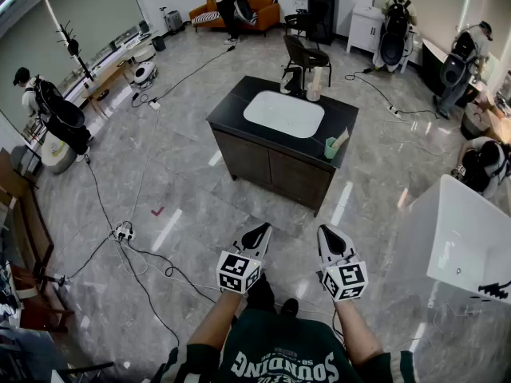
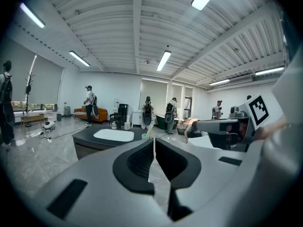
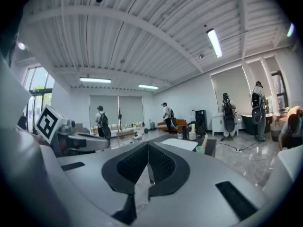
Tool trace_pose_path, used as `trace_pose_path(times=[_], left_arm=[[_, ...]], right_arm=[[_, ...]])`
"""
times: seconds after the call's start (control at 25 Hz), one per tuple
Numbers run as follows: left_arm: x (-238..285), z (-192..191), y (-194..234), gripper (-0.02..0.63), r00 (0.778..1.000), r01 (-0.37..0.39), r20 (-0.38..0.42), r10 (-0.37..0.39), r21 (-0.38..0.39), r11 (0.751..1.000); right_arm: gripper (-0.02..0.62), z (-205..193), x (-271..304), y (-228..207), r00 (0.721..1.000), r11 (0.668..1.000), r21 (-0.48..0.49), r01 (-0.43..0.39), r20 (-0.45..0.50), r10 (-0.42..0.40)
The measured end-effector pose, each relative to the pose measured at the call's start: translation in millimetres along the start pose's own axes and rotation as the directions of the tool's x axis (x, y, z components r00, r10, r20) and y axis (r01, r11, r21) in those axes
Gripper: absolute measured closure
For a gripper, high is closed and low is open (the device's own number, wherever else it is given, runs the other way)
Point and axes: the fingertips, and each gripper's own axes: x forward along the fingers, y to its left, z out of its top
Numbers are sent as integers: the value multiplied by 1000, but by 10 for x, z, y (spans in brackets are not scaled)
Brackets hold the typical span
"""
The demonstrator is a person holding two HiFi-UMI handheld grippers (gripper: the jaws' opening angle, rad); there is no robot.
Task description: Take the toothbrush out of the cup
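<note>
Holds left gripper (image 1: pixel 258 231) and right gripper (image 1: pixel 328 233) with jaws together, empty, well short of counter (image 1: pixel 231 115). Sees toothbrush (image 1: pixel 341 138) standing near-upright in cup (image 1: pixel 330 149), upper end tilted right.

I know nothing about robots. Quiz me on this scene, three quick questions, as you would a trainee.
1. True or false: the green cup stands inside the white sink basin.
2. The left hand-held gripper and right hand-held gripper are: A) shut and empty, B) shut on the cup, C) wide open.
3. Fill in: a ____ sticks up out of the cup.
Key: 1 false, it stands on the dark counter beside the basin, at a corner; 2 A; 3 toothbrush.
</note>
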Motion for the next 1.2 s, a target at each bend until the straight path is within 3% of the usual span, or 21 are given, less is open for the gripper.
trace_pose_path(times=[0.68, 1.2], left_arm=[[-143, 30, -80, 595, 999, 33, 43, -33, 7, 999], [-14, -54, 246, 595, 1000, 15, -4, -15, -10, 1000]], right_arm=[[552, -128, 101, 191, 998, 999, -3, -42, -42, 42], [552, -152, 391, 210, 996, 999, -4, -48, -73, 48]])
